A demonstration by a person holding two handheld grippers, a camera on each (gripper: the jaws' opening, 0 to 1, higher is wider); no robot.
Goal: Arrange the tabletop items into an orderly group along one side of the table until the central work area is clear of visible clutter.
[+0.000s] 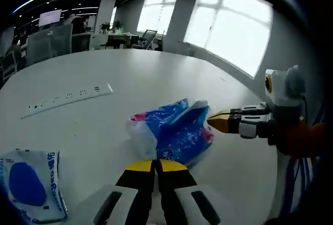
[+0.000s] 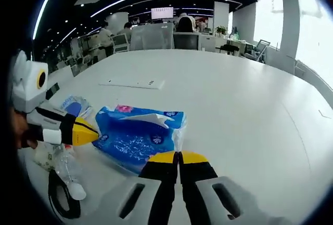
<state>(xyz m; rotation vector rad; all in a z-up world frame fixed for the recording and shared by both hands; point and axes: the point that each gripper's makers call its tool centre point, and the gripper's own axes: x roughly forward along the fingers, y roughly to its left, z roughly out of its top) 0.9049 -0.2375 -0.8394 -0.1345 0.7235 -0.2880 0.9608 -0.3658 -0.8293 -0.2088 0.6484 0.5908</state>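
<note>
A blue tissue pack (image 1: pixel 174 129) with a pink corner lies on the white table (image 1: pixel 130 69). My left gripper (image 1: pixel 155 163) is shut, its yellow tips right at the pack's near end. My right gripper (image 1: pixel 212 121) comes in from the right, also shut, with its tips against the pack's other end. In the right gripper view the same pack (image 2: pixel 136 134) lies just ahead of my shut right gripper (image 2: pixel 178 157). There the left gripper (image 2: pixel 92 131) touches the pack's left end. Nothing sits between either pair of jaws.
A white power strip (image 1: pixel 67 97) (image 2: pixel 132 83) lies farther out on the table. A blue-and-white wipes pack (image 1: pixel 28 183) (image 2: pixel 73 105) rests beside the left gripper. Black-handled scissors (image 2: pixel 62 199) and a clear plastic bag (image 2: pixel 58 158) lie near the table edge. Office desks and chairs stand beyond.
</note>
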